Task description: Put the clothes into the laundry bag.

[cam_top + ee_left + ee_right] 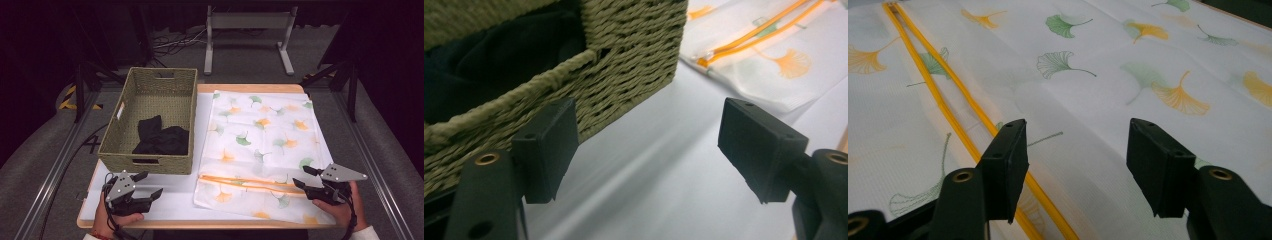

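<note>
The left gripper [148, 184] hangs over bare table just in front of the basket [150, 163], near that basket's front right corner. Its jaws are spread with nothing between them. In the left gripper view [646, 145] the woven front wall of the basket [634, 65] stands right behind the left jaw, and white table [649, 190] shows in the gap.

The right gripper [304, 177] sits to the right of the basket, at the near right part of the bag [260, 145]. Its jaws are also spread and pinch nothing. In the right gripper view [1075, 160] they hover low over the bag [1088, 100], with its orange zipper [948, 107] running under the left jaw.

The bag lies flat on the table [200, 120] just right of the basket, its left edge close beside the basket's right wall. It is white with green and orange leaf prints. The zipper [245, 181] crosses its near end, level with the basket's front wall or a little nearer.

Inside the basket a dark cloth [160, 137] lies crumpled in the near half, toward the right wall. In the left gripper view the cloth [494, 65] shows over the basket's rim.
</note>
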